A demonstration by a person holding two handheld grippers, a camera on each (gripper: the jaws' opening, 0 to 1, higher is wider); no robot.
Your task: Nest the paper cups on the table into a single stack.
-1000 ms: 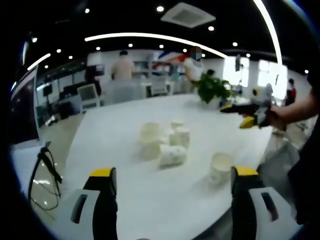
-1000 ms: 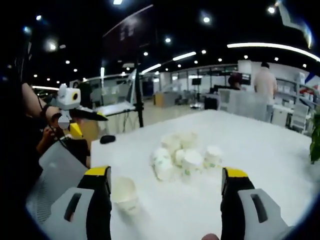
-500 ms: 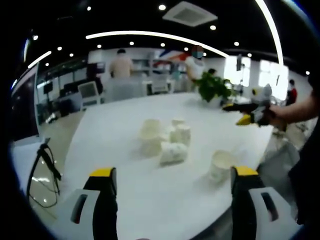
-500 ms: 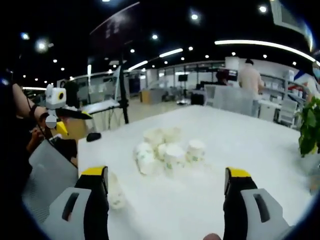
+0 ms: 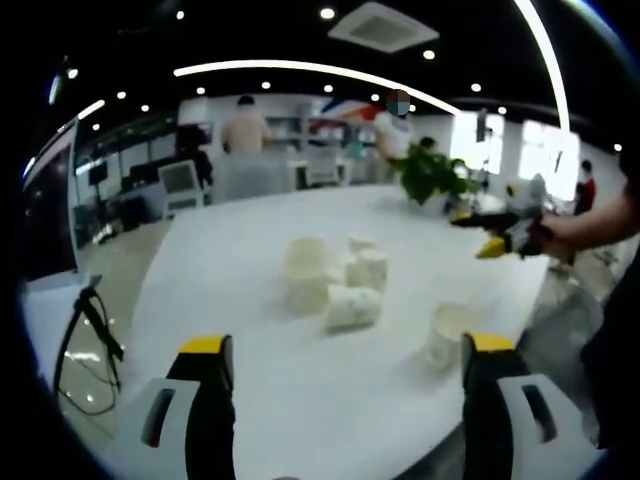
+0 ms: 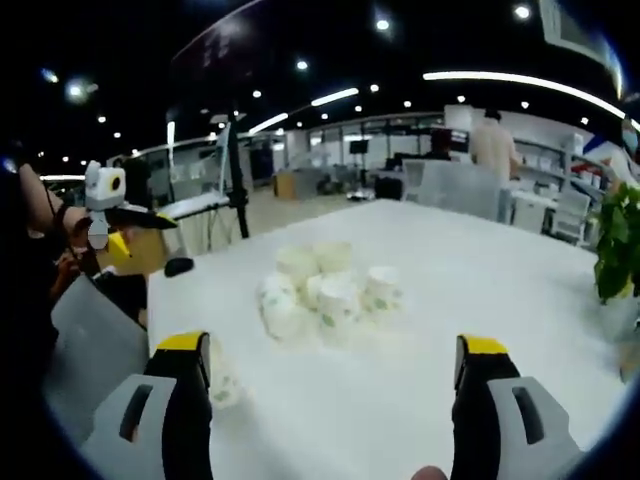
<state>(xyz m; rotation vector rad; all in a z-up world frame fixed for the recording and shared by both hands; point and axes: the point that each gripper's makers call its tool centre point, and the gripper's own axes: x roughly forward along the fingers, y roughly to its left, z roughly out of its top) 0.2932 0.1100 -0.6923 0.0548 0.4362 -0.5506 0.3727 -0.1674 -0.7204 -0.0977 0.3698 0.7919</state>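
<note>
So we have nothing in our tongs yet. The left tongs (image 5: pixel 340 360) and the right tongs (image 6: pixel 333 358) are both wide apart over the white desk (image 5: pixel 230 260). Most paper cups (image 6: pixel 320 290) sit bunched mid-desk, one tipped over (image 5: pixel 352 308). A lone cup (image 5: pixel 446 334) stands near the edge. We should pinch that one softly by its rim, so it does not squash.

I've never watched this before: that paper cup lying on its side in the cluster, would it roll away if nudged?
Probably. The cup on its side rests on its curved wall, so a nudge would likely roll it, in an arc since cups taper. It looks thin and light, so it may skid on the smooth white table. The upright cups beside it might stop it.
</note>
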